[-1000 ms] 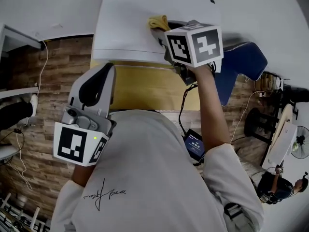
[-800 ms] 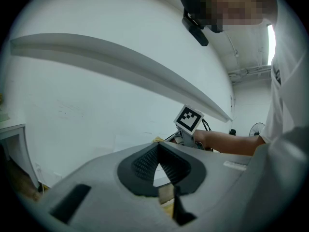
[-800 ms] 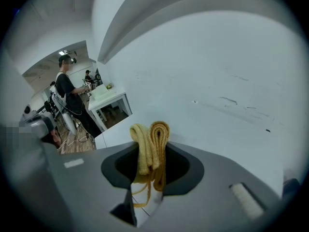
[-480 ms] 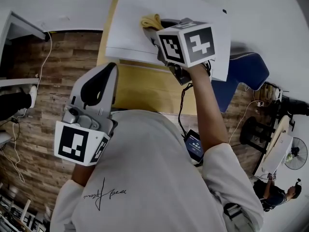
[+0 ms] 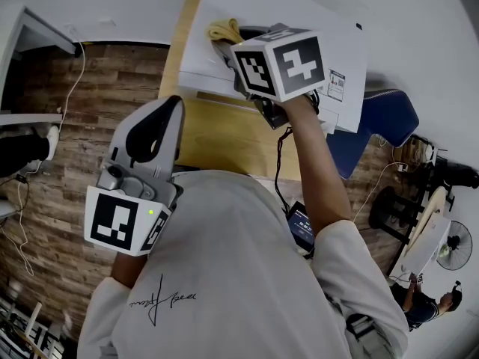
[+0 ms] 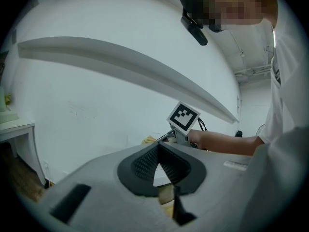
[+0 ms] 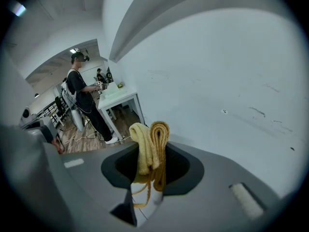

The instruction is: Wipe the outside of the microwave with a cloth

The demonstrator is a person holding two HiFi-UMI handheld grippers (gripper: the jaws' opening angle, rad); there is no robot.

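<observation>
Yellow cloth (image 7: 149,144) pinched in right tongs (image 7: 150,170) | against white microwave (image 5: 299,10)

Below me a yellow tabletop (image 5: 224,137) stands on wood-plank floor (image 5: 52,193), a blue chair (image 5: 378,118) shows off to my right, and farther back a person (image 7: 79,90) stands beside a white table (image 7: 116,95).

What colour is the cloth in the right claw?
The cloth is yellow, with one pale fold and one mustard fold. It shows best in the right gripper view.
</observation>
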